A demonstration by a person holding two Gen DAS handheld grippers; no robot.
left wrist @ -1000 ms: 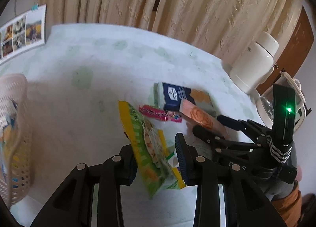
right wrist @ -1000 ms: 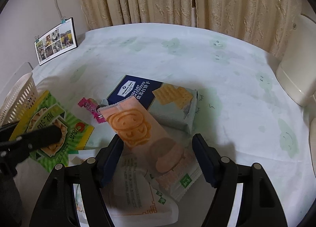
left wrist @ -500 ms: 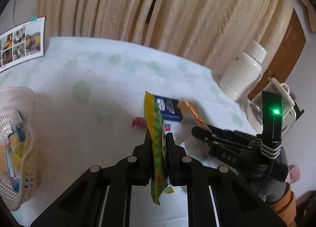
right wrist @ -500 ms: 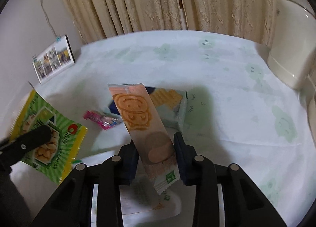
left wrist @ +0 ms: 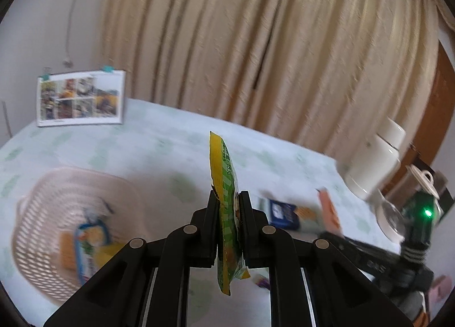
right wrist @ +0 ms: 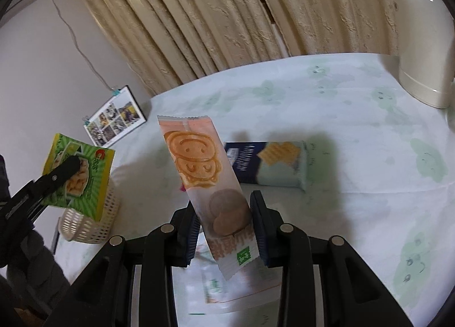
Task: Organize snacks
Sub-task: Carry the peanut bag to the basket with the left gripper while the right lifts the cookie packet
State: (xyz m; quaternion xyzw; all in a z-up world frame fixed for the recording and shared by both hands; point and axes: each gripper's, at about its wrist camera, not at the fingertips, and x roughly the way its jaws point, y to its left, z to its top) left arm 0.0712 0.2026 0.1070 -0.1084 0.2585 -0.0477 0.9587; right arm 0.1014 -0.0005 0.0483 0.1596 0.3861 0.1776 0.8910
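**Both grippers lifted, one snack packet clamped in each**

We see the left gripper point(left wrist: 229, 202) closed on a green snack bag point(left wrist: 227, 213); the bag stands edge-on between the jaws in the left wrist view, yellow strip along its top and bottom, green striped body; from the right wrist view the same bag point(right wrist: 81, 173) shows its face: green rays, a picture of pale fried snacks, a red round logo at the upper right corner; it hangs in the air over the basket point(right wrist: 93, 220).

We see the right gripper point(right wrist: 224, 213) closed on an orange biscuit packet point(right wrist: 204, 182); long narrow sachet, pale orange, two smiley-face biscuits printed on the upper half, brown round biscuits lower down, a small green square near the bottom edge; it is tilted, top leaning left, held clear of the table point(right wrist: 355, 133).

Basket point(left wrist: 42, 213) is pinkish lattice plastic, sitting on the table left of the left gripper; it holds a blue-and-yellow packet point(left wrist: 88, 244), blurred.

A navy cracker pack point(right wrist: 267, 162) lies flat on the tablecloth behind the orange packet, touching neither gripper; a white printed bag point(right wrist: 227, 284) lies flat under the right gripper; a small pink wrapper is mostly hidden, we cannot tell detail.

Photo card point(left wrist: 81, 98) stands at the far table edge; white jug point(left wrist: 375, 156) at the right.
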